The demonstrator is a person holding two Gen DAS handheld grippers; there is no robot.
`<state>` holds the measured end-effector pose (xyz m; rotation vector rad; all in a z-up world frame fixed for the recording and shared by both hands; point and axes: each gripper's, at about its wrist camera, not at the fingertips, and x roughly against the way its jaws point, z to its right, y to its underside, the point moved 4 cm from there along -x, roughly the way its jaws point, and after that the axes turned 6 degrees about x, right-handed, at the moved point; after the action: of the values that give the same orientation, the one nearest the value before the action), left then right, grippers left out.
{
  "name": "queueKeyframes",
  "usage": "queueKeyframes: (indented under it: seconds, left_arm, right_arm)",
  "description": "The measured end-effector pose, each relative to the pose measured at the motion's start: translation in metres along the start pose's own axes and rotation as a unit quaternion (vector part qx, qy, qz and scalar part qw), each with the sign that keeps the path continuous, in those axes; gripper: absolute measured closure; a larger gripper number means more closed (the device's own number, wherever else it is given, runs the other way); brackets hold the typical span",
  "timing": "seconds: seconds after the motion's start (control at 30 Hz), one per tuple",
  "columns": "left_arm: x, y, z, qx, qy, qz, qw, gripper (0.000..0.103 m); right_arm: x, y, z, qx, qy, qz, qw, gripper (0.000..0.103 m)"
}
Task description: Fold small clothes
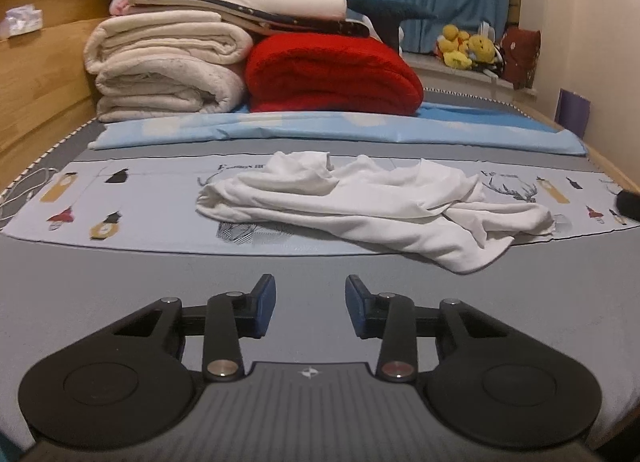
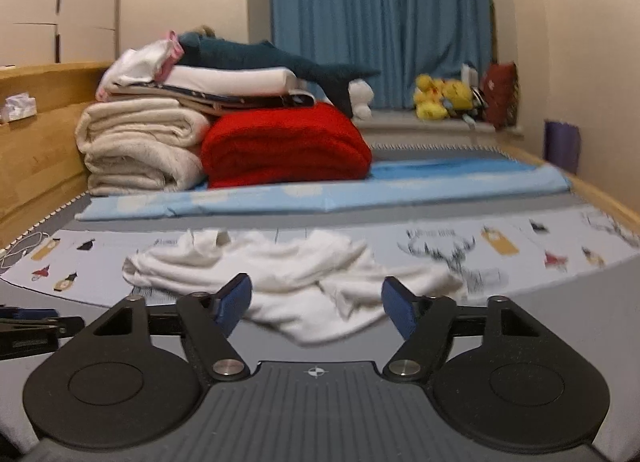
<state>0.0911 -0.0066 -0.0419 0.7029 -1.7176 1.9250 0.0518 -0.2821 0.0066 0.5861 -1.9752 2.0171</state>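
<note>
Both jaws gape on my left gripper point(image 1: 311, 302) and right gripper point(image 2: 316, 304); white garment point(image 1: 360, 202) lies crumpled, seemingly unfolded, so I need an edge.

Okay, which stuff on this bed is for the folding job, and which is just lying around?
For the job: crumpled white garment, left gripper, right gripper, both open.

Lying about: red blanket, cream blankets, shark plush, yellow plush toys, blue sheet.
</note>
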Motion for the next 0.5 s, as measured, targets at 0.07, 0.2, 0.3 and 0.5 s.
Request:
queueKeyframes:
  seconds: [0.07, 0.2, 0.3, 0.5]
  left_arm:
    - [-0.024, -0.006, 0.006, 0.002, -0.002, -0.017, 0.9998, 0.060]
    - [-0.074, -0.019, 0.021, 0.035, 0.018, -0.029, 0.9988, 0.060]
    - [-0.115, -0.024, 0.039, 0.059, 0.039, -0.041, 0.9966, 0.058]
    - [-0.203, -0.028, 0.078, 0.148, 0.088, -0.091, 0.9808, 0.033]
  right_arm:
    - [-0.010, -0.008, 0.008, 0.003, -0.009, 0.008, 1.000, 0.038]
    - [-0.031, -0.017, 0.032, -0.013, -0.012, 0.005, 1.000, 0.048]
    - [-0.038, -0.014, 0.048, -0.043, 0.001, -0.012, 0.999, 0.049]
    - [-0.050, -0.008, 0.063, -0.056, 0.015, -0.032, 0.998, 0.049]
